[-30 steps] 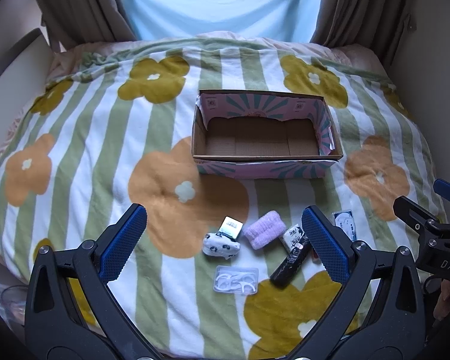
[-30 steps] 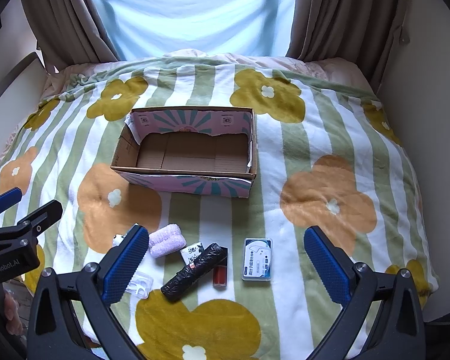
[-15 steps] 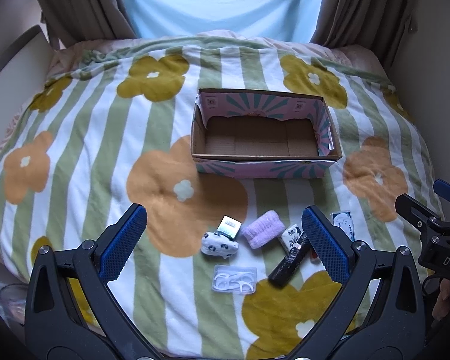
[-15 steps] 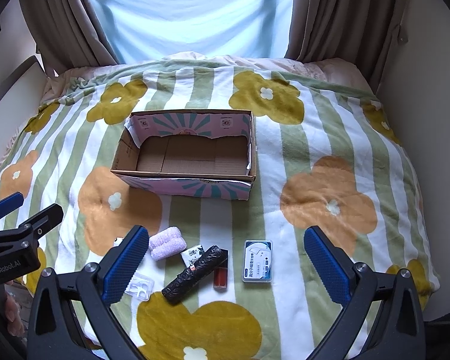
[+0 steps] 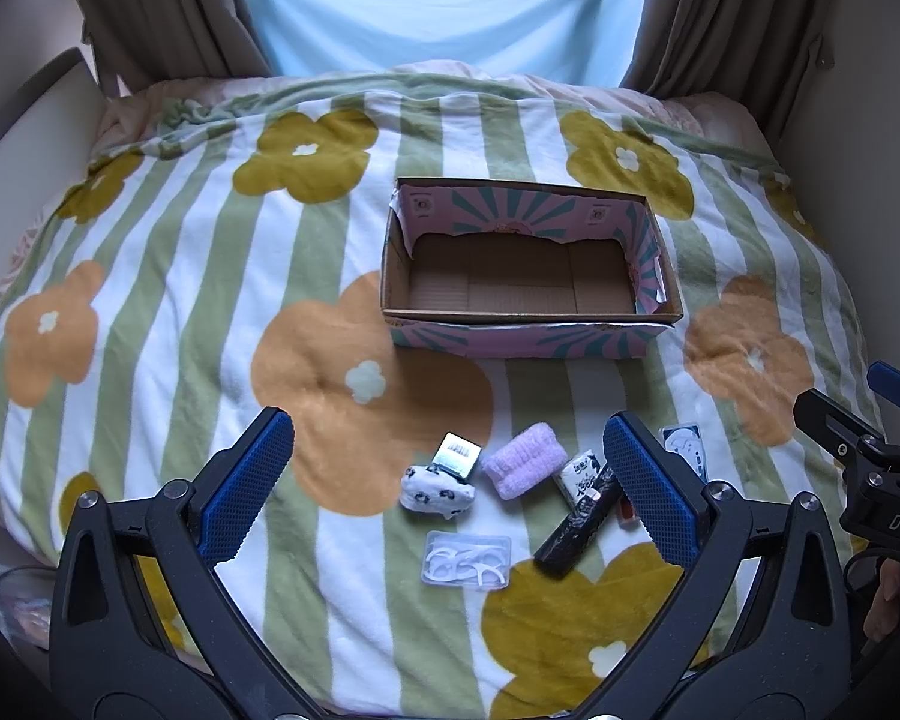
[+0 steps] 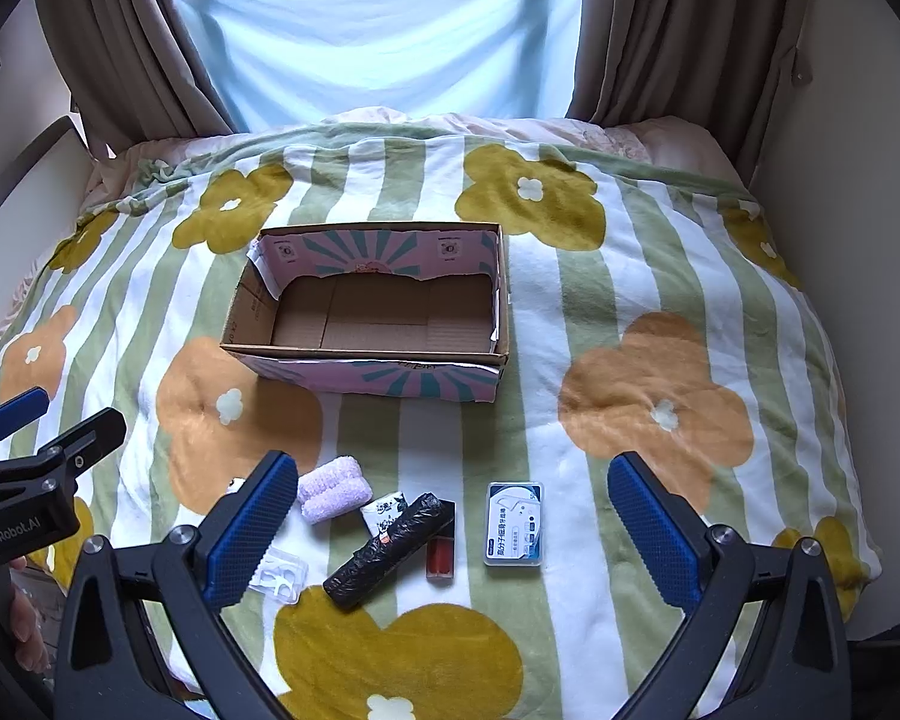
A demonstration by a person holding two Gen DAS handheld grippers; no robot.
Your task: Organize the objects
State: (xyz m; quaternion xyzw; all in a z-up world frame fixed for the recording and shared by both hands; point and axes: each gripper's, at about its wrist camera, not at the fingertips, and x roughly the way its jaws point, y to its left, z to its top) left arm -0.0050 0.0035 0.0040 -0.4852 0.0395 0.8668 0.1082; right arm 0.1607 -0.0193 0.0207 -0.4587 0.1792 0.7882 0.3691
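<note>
Both tools hovered above the flowered blanket (image 5: 150, 312), jaws wide, holding nothing: left gripper (image 5: 450, 480), right gripper (image 6: 450, 516). Ahead at 12 o'clock sat the cardboard box (image 5: 528, 333), nothing inside. Nearer, left to right: patterned sock (image 5: 438, 495), floss-pick case (image 5: 467, 560), lilac towel roll (image 5: 525, 468), black bag roll (image 6: 390, 552), floss box (image 6: 513, 523)

Left gripper (image 5: 449, 483): black frame of angular, triangulated arms; fingers (image 5: 247, 483) faced with blue cross-hatched pads; silver screws at the finger joints. Right gripper (image 6: 451, 525): same build, black arms, blue textured fingers (image 6: 651, 531), silver screws. Seen from the left camera, its body carried white lettering "DAS". Seen from the right camera, the left unit carried white lettering "GenRobot.AI" and a blue-tipped finger.
</note>
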